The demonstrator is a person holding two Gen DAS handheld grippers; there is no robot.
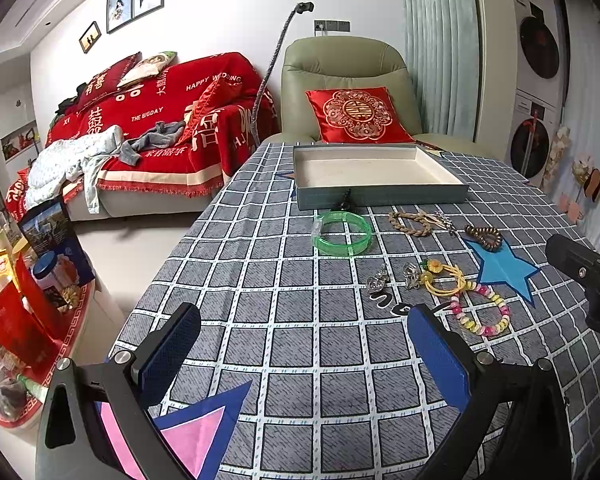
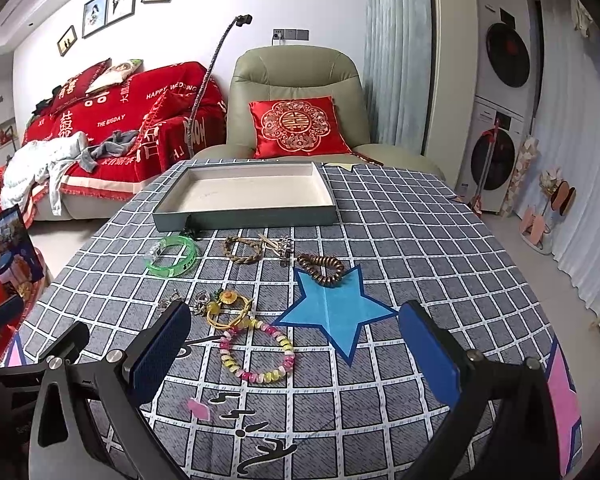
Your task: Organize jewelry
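Task not started: tray point(image 2: 244, 216) at far counter edge empty; green bangle point(image 2: 172, 258), beaded bracelet point(image 2: 256, 354), remaining jewelry loose mid-counter. Both grippers' fingers apart, unloaded.

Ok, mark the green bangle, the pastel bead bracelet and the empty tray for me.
green bangle point(image 1: 343, 233): left wrist view, on its near rim.
pastel bead bracelet point(image 2: 260, 378): right wrist view, on the near beads.
tray point(image 2: 246, 216): right wrist view, on its front outer wall.
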